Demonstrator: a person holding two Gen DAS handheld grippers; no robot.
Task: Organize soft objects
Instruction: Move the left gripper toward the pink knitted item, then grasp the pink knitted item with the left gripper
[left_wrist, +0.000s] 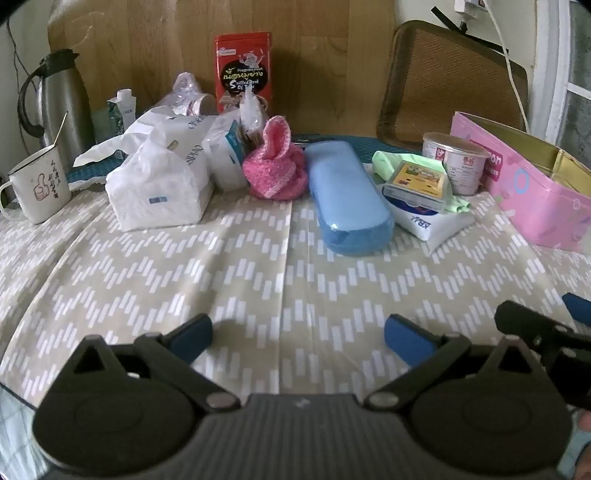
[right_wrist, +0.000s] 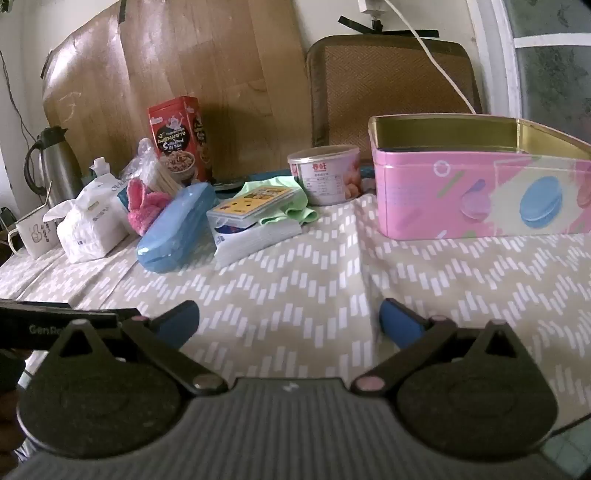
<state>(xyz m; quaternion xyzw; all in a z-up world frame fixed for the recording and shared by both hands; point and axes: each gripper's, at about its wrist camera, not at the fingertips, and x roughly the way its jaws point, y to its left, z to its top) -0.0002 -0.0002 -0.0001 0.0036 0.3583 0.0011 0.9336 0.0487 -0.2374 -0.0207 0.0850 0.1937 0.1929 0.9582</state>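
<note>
Left wrist view: left gripper (left_wrist: 298, 334) low over the zigzag-print tablecloth (left_wrist: 258, 280), blue-padded fingers (left_wrist: 192, 338) spread wide, nothing between them. Row of clutter along the far side of the cloth. From the left: white enamel mug (left_wrist: 37, 184), steel thermos (left_wrist: 59, 107) behind it, white tissue pack (left_wrist: 159, 192), pink knitted item (left_wrist: 275, 166) (soft, crumpled, exact kind unclear) touching the blue plastic case (left_wrist: 349, 199) on its right. Red snack box (left_wrist: 243, 70) upright behind these. Right of the case: small card box (left_wrist: 417, 181) on a white pouch (left_wrist: 432, 223), green cloth (left_wrist: 406, 162) tucked under and behind the card box, round can (left_wrist: 458, 162) just beyond, pink tin (left_wrist: 535, 184) at far right. Part of the right gripper (left_wrist: 546, 332) shows at the right edge. Right wrist view: right gripper (right_wrist: 289, 323) also just above the cloth, fingers (right_wrist: 400, 326) set wide apart, holding nothing. Pink tin (right_wrist: 480, 192) large and open-topped ahead right, gold inner wall visible. Can (right_wrist: 327, 173) stands just left of the tin. Green cloth (right_wrist: 291, 206) lies between can and card box (right_wrist: 255, 205), touching both. Blue case (right_wrist: 177, 225) and pink knitted item (right_wrist: 142, 206) further left, tissue pack (right_wrist: 90, 225) beyond them.
</note>
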